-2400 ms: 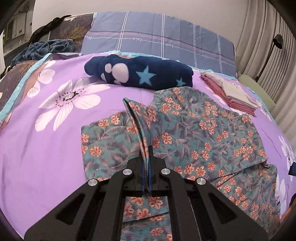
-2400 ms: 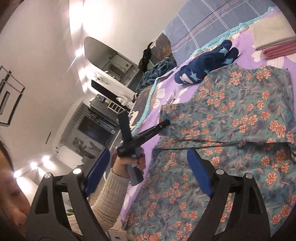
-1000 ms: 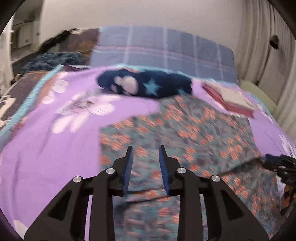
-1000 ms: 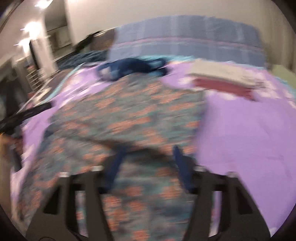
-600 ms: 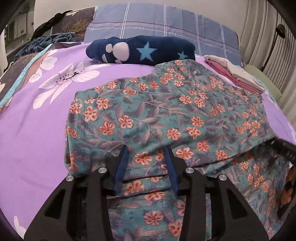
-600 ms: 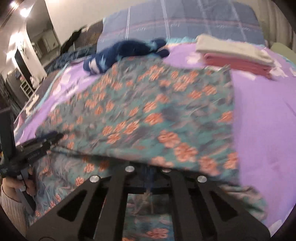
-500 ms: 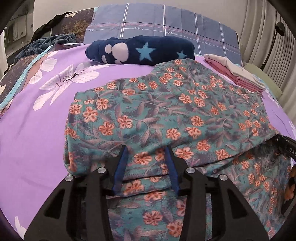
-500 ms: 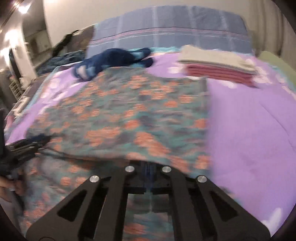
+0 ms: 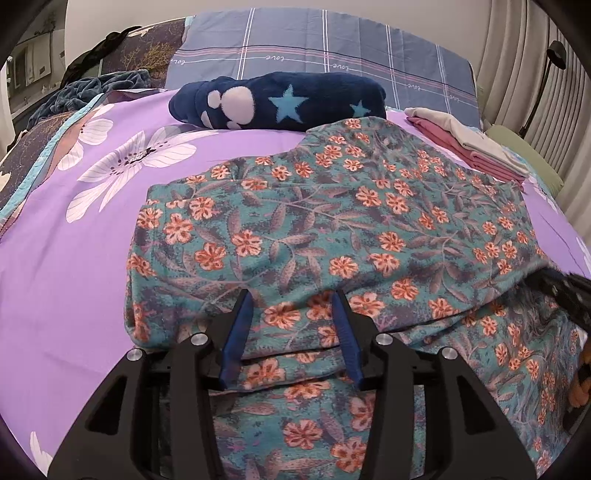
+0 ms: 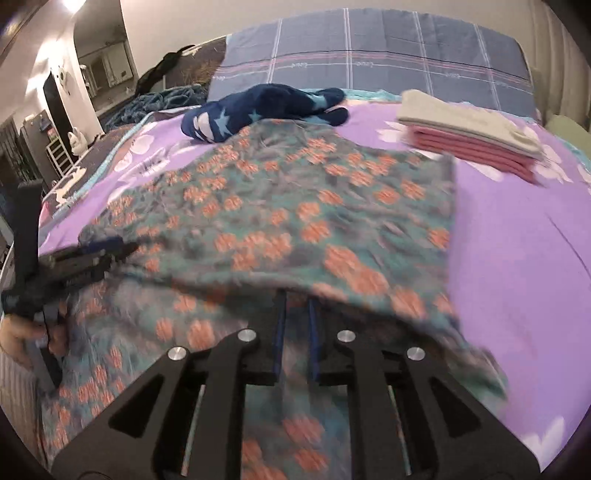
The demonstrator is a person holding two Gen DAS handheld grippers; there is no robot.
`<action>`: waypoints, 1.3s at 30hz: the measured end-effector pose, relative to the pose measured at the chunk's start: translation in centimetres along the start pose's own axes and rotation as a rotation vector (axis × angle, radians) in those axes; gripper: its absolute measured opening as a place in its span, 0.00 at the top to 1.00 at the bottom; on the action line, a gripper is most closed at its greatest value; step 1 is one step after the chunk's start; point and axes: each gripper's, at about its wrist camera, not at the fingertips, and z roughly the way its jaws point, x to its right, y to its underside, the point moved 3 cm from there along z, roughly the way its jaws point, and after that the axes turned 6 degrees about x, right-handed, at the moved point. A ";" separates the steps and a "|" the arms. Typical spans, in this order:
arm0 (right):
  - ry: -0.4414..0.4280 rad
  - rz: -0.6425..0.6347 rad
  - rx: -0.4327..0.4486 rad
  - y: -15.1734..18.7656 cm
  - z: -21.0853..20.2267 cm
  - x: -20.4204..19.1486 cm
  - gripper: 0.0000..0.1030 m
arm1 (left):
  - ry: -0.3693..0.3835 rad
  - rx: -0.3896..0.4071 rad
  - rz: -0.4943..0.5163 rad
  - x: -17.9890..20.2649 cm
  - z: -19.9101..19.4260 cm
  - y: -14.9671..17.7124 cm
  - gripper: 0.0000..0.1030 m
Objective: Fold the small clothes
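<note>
Now | left gripper (image 9: 291, 310) spread, opening over floral garment (image 9: 332, 221) | right gripper (image 10: 294, 310) opening, fabric between | release gently, keep edges aligned.

A purple floral bedspread (image 9: 92, 236) covers the bed below a plaid pillow (image 9: 321, 40). Pale curtains (image 9: 517, 55) hang at right (a ceiling light (image 10: 72, 4) glows).

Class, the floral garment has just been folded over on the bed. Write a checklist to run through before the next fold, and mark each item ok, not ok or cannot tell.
1. Left tool let go of the floral garment: ok, jaws opening, apart.
2. Right tool let go: cannot tell; jaws opening, cloth edge blurred over them.
3. Folded layer lies flat: ok from the left view.
4. Folded edges line up: cannot tell.
5. Pink and beige stack clear of the garment: ok.
</note>
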 end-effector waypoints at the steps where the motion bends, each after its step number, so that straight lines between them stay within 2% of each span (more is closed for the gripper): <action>1: 0.006 0.018 0.010 -0.4 0.2 0.4 0.90 | 0.001 0.000 0.000 0.0 0.0 0.0 0.55; 5: 0.112 0.028 0.015 -0.9 0.8 2.4 1.00 | 0.014 0.002 0.000 0.1 0.0 0.0 0.51; 8: 0.107 0.074 -0.041 -0.1 1.0 3.7 0.99 | 0.020 0.003 0.002 0.1 -0.1 0.0 0.49; 11: 0.122 0.055 -0.022 0.4 0.4 3.3 0.94 | 0.028 0.002 0.007 0.2 -0.1 0.0 0.47; 13: 0.126 0.033 -0.013 0.3 0.6 2.7 0.83 | 0.026 0.002 0.014 0.3 -0.1 0.0 0.45; 14: 0.145 0.022 -0.001 0.1 0.7 2.5 0.84 | 0.024 0.002 0.016 0.3 -0.1 0.0 0.45; 16: 0.227 0.017 0.004 -0.1 0.8 3.3 0.93 | 0.025 0.003 0.017 0.4 -0.1 0.0 0.45; 17: 0.281 0.067 -0.010 0.0 0.8 4.5 0.94 | 0.026 0.004 0.017 0.4 -0.1 0.0 0.45; 18: 0.353 0.109 -0.025 0.2 0.5 5.9 1.00 | 0.027 0.004 0.016 0.4 -0.1 0.0 0.45; 19: 0.354 0.167 -0.028 0.5 0.1 7.4 1.00 | 0.031 0.004 0.016 0.4 -0.1 0.0 0.43; 21: 0.264 0.268 -0.059 1.1 -0.4 9.3 1.00 | 0.034 0.005 0.022 0.5 -0.2 0.1 0.42; 24: 0.278 0.195 -0.075 1.1 -1.4 7.9 1.00 | 0.030 0.002 0.028 0.5 -0.1 0.1 0.42; 26: 0.269 0.146 -0.089 1.3 -1.9 6.7 0.95 | 0.031 0.003 0.027 0.5 -0.1 0.1 0.42; 28: 0.224 0.137 -0.088 1.5 -2.3 5.9 0.84 | 0.032 0.002 0.026 0.5 -0.1 0.1 0.41; 32: 0.096 0.068 -0.057 0.8 -2.6 3.2 0.84 | 0.029 0.002 0.029 0.5 -0.1 0.1 0.41; 33: 0.121 0.029 -0.050 0.7 -2.4 2.9 0.83 | 0.029 0.002 0.030 0.5 -0.2 0.1 0.41; 34: 0.211 -0.022 -0.062 0.8 -1.7 3.0 0.81 | 0.029 0.003 0.029 0.5 -0.2 0.1 0.41; 36: 0.326 0.003 -0.109 1.1 -0.6 5.0 0.83 | 0.030 0.003 0.028 0.5 -0.2 0.1 0.41; 37: 0.305 0.067 -0.114 1.3 -0.6 6.3 0.94 | 0.030 0.003 0.029 0.5 -0.2 0.0 0.41; 39: 0.255 0.163 -0.106 1.4 -1.6 8.1 1.00 | 0.030 0.002 0.029 0.5 -0.2 0.0 0.40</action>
